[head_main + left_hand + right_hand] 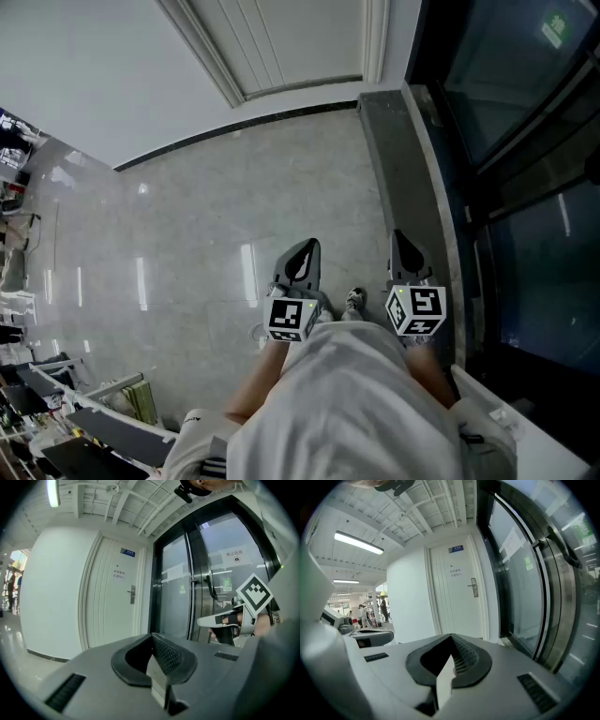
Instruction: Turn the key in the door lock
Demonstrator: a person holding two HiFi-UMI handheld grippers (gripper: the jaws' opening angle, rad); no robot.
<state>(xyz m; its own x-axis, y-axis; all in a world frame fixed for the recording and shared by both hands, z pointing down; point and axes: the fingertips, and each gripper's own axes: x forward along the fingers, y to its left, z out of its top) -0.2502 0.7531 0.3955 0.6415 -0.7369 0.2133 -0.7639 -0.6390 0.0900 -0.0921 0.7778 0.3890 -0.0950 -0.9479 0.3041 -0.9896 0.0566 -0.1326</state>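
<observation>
A white door [110, 604] stands shut some way ahead at the end of the hallway, also the door [454, 590] in the right gripper view. Its metal lock plate [132, 594], the same lock plate [474, 587], sits at mid height; I cannot make out a key from here. My left gripper [152, 637] is shut with nothing between its jaws. Beside it, my right gripper [451, 637] is shut and empty too. In the head view the left gripper [302, 262] and right gripper [405, 251] are held level at waist height, far from the door [272, 42].
A dark-framed glass wall [525, 187] with a long handle [209, 587] runs along my right. Polished stone floor [187, 234] stretches ahead. Desks with clutter [56, 412] stand at the left, and a counter [370, 635] with people [383, 605] beyond it.
</observation>
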